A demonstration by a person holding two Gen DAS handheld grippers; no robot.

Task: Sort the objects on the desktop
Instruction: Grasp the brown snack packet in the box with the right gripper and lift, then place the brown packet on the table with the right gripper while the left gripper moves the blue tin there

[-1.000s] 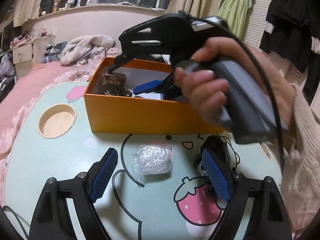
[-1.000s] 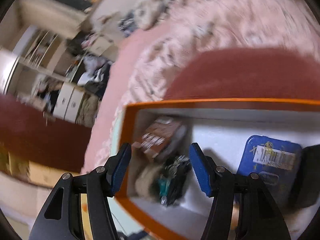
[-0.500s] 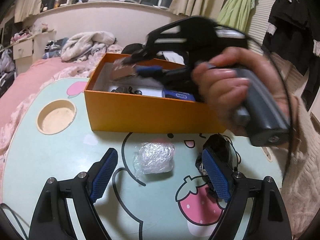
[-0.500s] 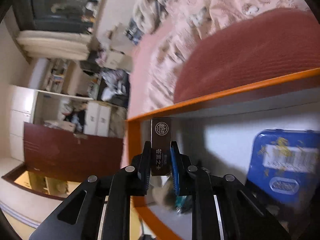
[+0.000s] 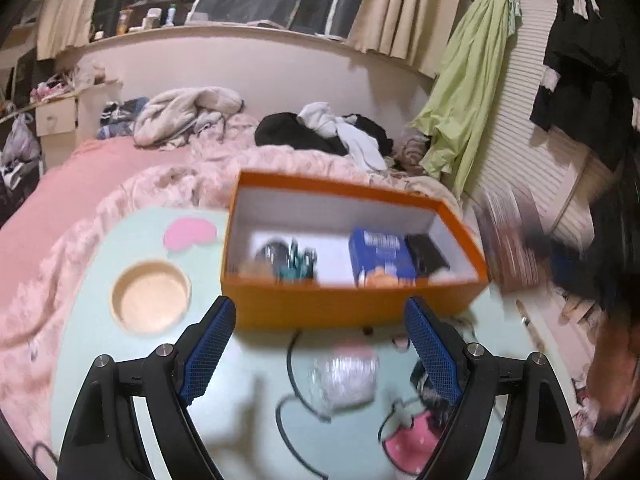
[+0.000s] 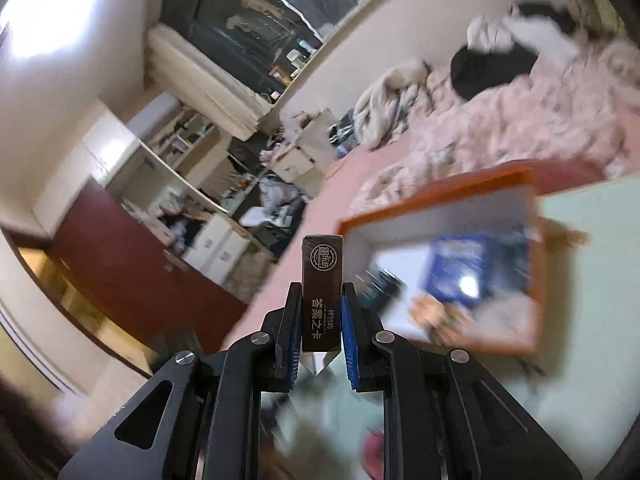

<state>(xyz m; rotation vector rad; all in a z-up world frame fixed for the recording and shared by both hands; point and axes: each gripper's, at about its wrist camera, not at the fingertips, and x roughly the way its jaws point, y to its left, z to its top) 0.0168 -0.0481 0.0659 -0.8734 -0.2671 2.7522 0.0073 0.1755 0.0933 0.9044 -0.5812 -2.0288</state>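
Mint green table (image 5: 120, 248) with cartoon print, orange box (image 5: 352, 304) standing on it with a blue tin (image 5: 380, 256) inside, left gripper (image 5: 320, 356) jaws spread wide above a plastic-wrapped bundle (image 5: 346, 376), right gripper (image 6: 320, 344) jaws pinching a brown card box (image 6: 322, 292), held in the air outside the orange box

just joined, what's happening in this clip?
A person is sorting desk clutter with two handheld grippers. The right gripper is shut on a brown card box, held off to the side of the orange box. The left gripper is open and empty above the table, near a plastic-wrapped bundle.
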